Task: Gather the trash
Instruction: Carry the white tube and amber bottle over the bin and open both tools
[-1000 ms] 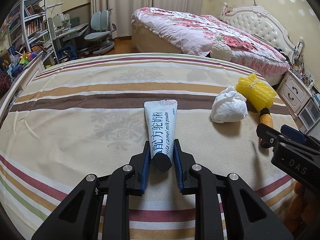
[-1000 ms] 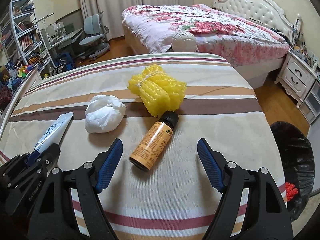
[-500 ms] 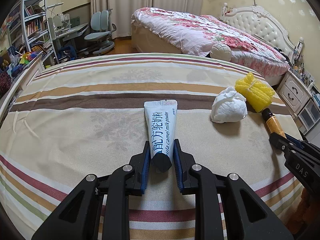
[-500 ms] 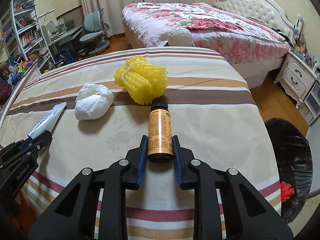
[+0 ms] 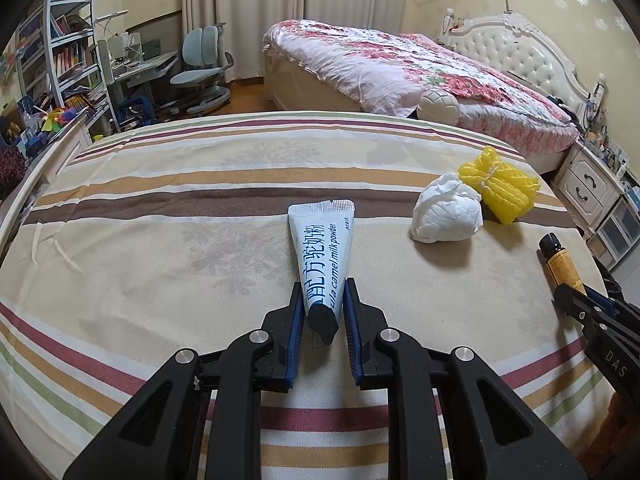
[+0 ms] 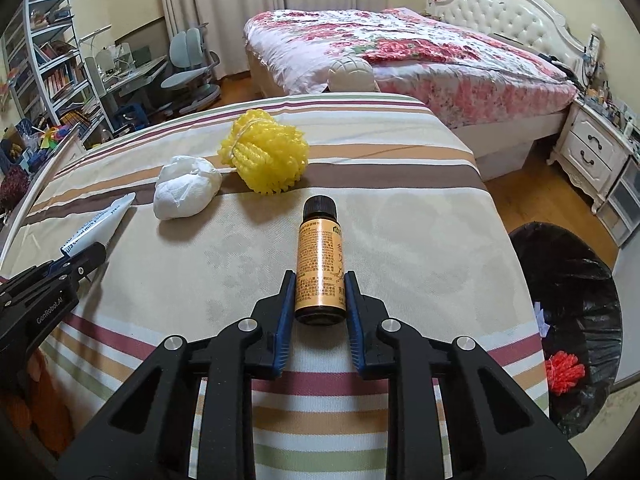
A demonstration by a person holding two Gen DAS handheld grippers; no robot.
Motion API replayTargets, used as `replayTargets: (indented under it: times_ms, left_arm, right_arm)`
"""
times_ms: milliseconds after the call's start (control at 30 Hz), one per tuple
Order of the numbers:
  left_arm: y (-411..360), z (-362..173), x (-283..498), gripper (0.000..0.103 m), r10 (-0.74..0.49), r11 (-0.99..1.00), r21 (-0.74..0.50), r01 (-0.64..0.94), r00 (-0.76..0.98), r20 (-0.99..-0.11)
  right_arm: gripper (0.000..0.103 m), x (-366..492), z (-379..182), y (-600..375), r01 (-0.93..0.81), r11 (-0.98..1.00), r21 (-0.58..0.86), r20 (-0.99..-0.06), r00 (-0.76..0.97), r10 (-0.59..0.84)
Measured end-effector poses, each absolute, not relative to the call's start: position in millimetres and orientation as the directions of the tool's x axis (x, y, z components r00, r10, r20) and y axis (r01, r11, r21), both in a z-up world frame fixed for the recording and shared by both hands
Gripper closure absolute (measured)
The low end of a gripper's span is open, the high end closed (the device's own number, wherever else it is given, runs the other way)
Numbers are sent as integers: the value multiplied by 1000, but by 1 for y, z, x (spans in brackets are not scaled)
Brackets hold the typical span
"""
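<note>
Amber bottle [image 6: 319, 258]: we are clamping its base end in the right gripper [image 6: 319, 298], pads pressing both sides; it is lying on the striped cloth [image 6: 400, 216] near the right edge.
Bottle axis: long axis is running straight away from the gripper, black cap pointing toward the yellow foam net [image 6: 266, 158].
White tube [image 5: 324, 256]: we are pinching its dark cap end in the left gripper [image 5: 322, 314], jaws closed on it; it is resting mid-cloth.
Tube axis: long axis is running away from the gripper, flat crimped end pointing toward the far edge of the cloth.
Lift status: both items are looking like they are still resting on the cloth; we are judging neither as raised yet.
Bin [image 6: 568, 320]: black-lined, sitting on the floor just off the right edge; red scrap and white paper are already lying inside.
Left to do: we are still owing the bin both gripped items, plus the white paper wad [image 6: 186, 192] and the foam net, which are touching each other, untouched further back.
Progress: early to middle, by our estimate.
</note>
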State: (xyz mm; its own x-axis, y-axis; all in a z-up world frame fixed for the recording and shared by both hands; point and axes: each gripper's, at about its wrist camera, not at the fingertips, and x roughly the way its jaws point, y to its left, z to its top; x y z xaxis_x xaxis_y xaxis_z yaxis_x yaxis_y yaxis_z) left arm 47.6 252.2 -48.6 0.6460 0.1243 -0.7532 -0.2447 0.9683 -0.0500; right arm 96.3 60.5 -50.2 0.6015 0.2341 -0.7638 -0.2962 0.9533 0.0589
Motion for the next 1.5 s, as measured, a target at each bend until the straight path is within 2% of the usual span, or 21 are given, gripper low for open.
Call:
replayTargets:
  times_ms: [900,1500]
  left_arm:
    - [146,-26,30,84,28,996,-43,-82,703,-710]
    - [24,-22,60,84,-86,993,-5,115,715,-694]
  right_arm:
    - [80,64,-36,-23,-210,975,79,-711,674,203]
    - [80,76,-37,-139,-10,997,76,-677,733,59]
